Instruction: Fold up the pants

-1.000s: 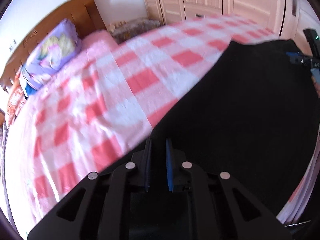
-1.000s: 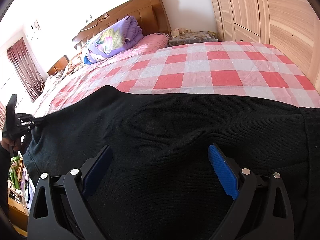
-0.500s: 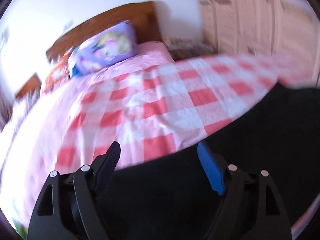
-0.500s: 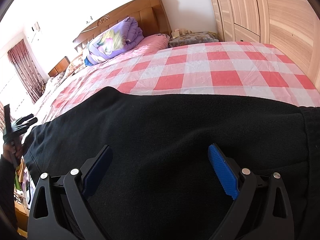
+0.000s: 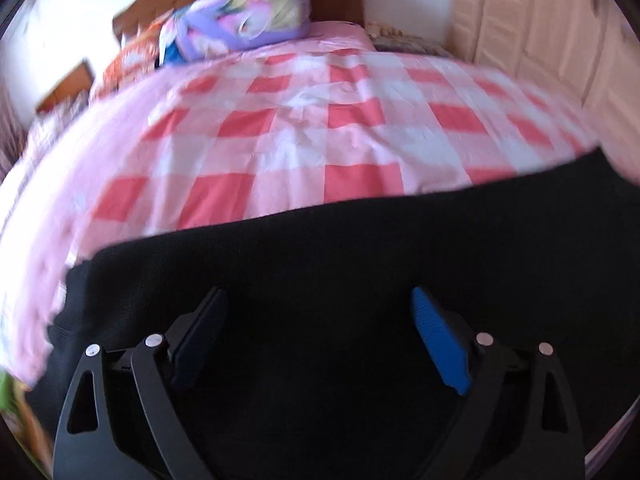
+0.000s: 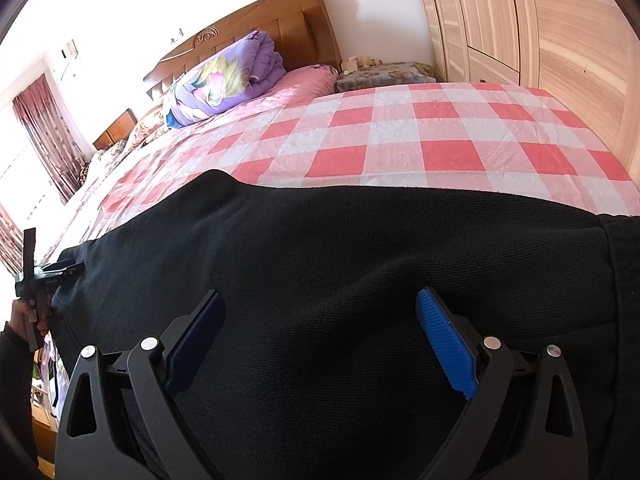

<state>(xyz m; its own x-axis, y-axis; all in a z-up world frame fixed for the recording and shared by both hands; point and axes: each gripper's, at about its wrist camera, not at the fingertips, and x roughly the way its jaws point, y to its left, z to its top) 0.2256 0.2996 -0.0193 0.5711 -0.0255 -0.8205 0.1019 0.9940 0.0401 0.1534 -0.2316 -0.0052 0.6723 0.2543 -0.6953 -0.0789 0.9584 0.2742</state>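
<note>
— While your two grippers hover over the bed [image 6: 400,136], where do the pants [image 6: 340,280] lie?

— Your black pants lie spread flat across the near end of the bed, on the pink and red checked sheet [image 5: 288,152]. Their far edge runs from side to side, and beyond it the sheet is bare up to the headboard [image 6: 256,36].

— What do the fingers of your left gripper [image 5: 316,336] do?

— Its jaws are opening now and already stand wide apart. The black cloth is below them, but the blue pad [image 5: 438,340] does not press on it; nothing is grasped. In the right wrist view you see this same gripper at the left end of the pants, just beside the cloth, with your hand [image 6: 28,316] on its handle.

— And your right gripper [image 6: 320,340]?

— It is released too. Its fingers are spread wide above the middle of the pants, and the cloth lies smooth between them, not pinched.

— What else stands near the headboard?

— A folded purple quilt [image 6: 224,80] leans against it, and a pink pillow [image 6: 312,76] lies just beside the quilt. A wooden wardrobe [image 6: 540,40] stands along the right side of the bed.
</note>
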